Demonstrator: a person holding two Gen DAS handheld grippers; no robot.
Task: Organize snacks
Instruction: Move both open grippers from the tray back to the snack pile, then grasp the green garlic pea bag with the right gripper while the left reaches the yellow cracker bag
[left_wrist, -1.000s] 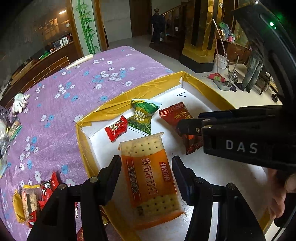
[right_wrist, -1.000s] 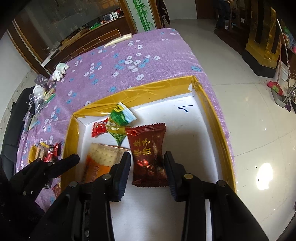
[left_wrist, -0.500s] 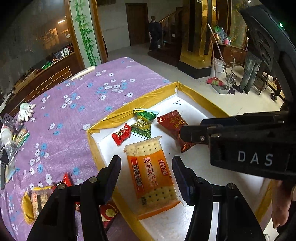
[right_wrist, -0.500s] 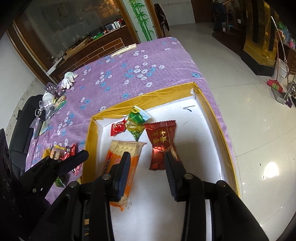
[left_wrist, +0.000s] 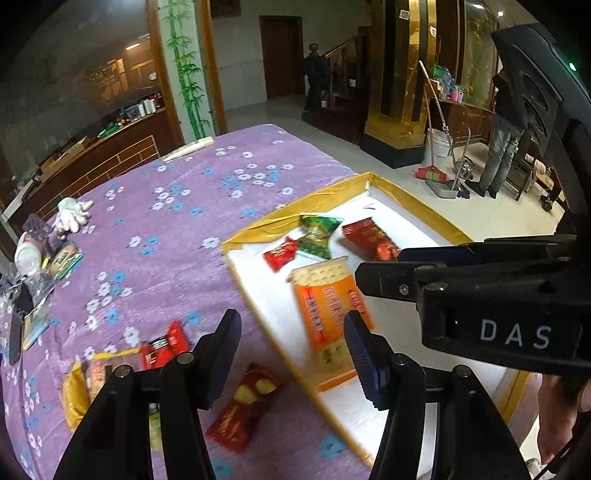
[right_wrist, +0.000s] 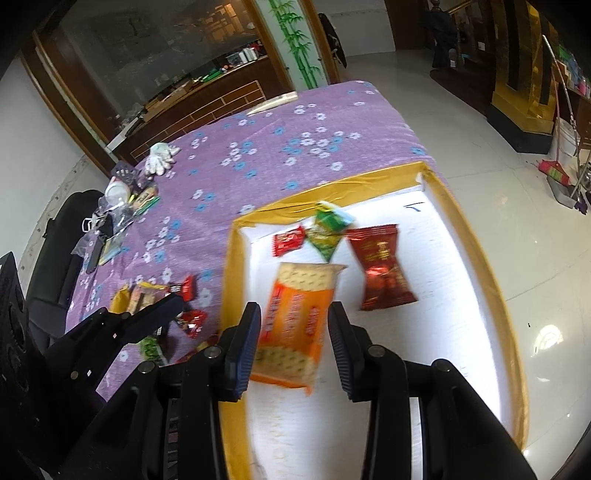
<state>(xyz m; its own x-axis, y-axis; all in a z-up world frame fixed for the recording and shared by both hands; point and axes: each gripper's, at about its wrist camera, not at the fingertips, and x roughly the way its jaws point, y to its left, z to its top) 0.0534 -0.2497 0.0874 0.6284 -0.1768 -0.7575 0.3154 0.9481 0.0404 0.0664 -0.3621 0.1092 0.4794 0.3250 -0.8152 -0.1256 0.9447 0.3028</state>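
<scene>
1. Shallow white foam tray with yellow-taped rim: set on the purple flower-print tablecloth, at the table's edge beside open floor.
2. Orange cracker packet with a clear end window: flat in the tray, near its left wall, lying beyond the right gripper's fingers.
3. Dark red crinkle-ended sweet wrapper: flat in the tray, just right of the cracker packet, apart from it.
4. Green triangular sachet and small red candy bar: at the tray's far wall, close together, contact unclear.
5. Loose pile of unsorted snacks, red and yellow wrappers: on the cloth left of the tray, outside it; one dark red packet apart from the pile, nearer the tray.
6. Left gripper: jaws apart, nothing between the pads, hung over the tray's left wall.
7. Right gripper: jaws apart, nothing clamped, above the cracker packet.
8. Clutter on the far left of the table, white glove included: no part of the sorting, by judgement.
9. Hazards, judged: crowded pile, so two wrappers likely pinched at once; slick film apt to slip from a shallow pinch; low tray wall apt to catch a carried packet; both grippers close together, so collision possible; tray at the table's edge, so a nudge could tip it to the floor.
</scene>
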